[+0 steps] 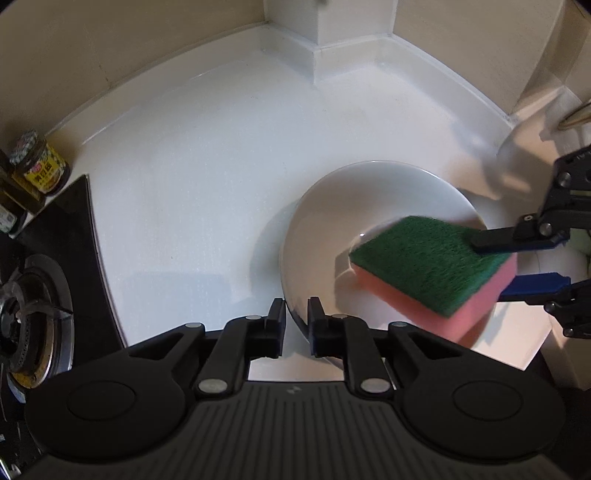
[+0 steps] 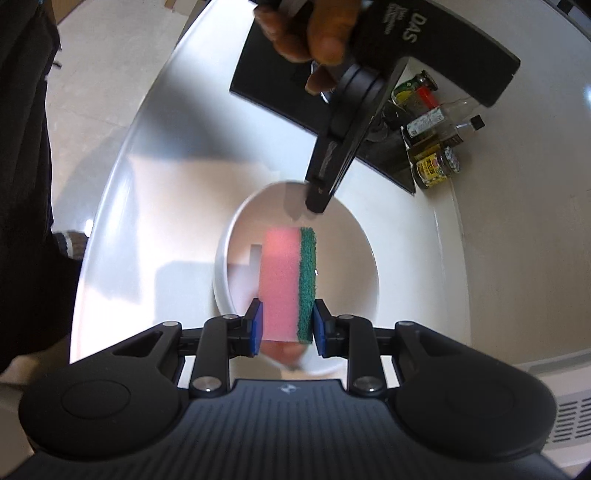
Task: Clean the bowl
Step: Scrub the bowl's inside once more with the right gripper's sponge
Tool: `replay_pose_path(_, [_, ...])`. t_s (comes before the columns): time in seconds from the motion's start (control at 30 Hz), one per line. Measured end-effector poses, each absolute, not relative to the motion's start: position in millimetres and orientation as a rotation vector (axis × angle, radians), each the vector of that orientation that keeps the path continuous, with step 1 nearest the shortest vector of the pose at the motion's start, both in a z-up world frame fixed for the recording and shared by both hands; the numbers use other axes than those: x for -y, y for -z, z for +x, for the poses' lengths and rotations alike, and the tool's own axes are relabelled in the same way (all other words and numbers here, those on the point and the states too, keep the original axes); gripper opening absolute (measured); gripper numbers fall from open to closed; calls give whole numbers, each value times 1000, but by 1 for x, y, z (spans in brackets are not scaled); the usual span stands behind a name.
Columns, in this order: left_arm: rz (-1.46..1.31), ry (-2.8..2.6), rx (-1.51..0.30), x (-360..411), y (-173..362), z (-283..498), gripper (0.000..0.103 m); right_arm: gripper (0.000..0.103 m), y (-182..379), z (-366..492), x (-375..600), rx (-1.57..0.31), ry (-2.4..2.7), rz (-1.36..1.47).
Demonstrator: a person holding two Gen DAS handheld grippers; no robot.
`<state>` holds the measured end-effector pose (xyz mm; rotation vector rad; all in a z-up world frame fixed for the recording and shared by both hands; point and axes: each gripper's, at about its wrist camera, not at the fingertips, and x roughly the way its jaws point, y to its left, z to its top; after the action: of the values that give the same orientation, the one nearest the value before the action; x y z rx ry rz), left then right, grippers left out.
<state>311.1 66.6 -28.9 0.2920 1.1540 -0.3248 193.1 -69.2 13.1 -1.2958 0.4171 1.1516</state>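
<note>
A white bowl (image 1: 369,192) sits on the white counter, tilted. My left gripper (image 1: 296,314) is shut on the bowl's near rim; it also shows in the right wrist view (image 2: 317,201) at the bowl's far rim (image 2: 258,199). My right gripper (image 2: 287,325) is shut on a pink sponge with a green scouring side (image 2: 284,273). The sponge (image 1: 432,273) is inside the bowl, pink side towards the bowl's floor. The right gripper (image 1: 495,266) enters the left wrist view from the right.
A black gas hob (image 1: 40,295) lies at the left, with jars and bottles (image 1: 37,166) behind it; they also show in the right wrist view (image 2: 436,129). The white counter (image 1: 203,184) ends at a walled corner (image 1: 314,48). A person's hand (image 2: 314,33) holds the left gripper.
</note>
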Motion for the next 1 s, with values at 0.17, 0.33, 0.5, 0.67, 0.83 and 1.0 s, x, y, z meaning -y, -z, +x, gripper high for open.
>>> replay_pose_path(0.17, [374, 326, -1097, -61, 31, 313, 13, 24, -18, 186, 62, -406, -1218, -1270])
replay_pose_path(0.33, [400, 319, -1072, -59, 33, 318, 12, 24, -17, 181, 66, -406, -1228, -1290])
replay_pose_path(0.5, [385, 322, -1067, -61, 34, 319, 12, 24, -15, 180, 73, -410, -1202, -1311])
replay_pose_path(0.67, [327, 295, -1067, -66, 33, 318, 12, 24, -14, 179, 75, -409, -1178, -1327])
replay_pose_path(0.83, [351, 281, -1051, -64, 32, 307, 13, 24, -14, 182, 76, -412, -1172, -1321])
replay_pose_path(1.0, [378, 277, -1022, -60, 32, 297, 14, 23, -13, 184, 73, -413, -1162, -1305])
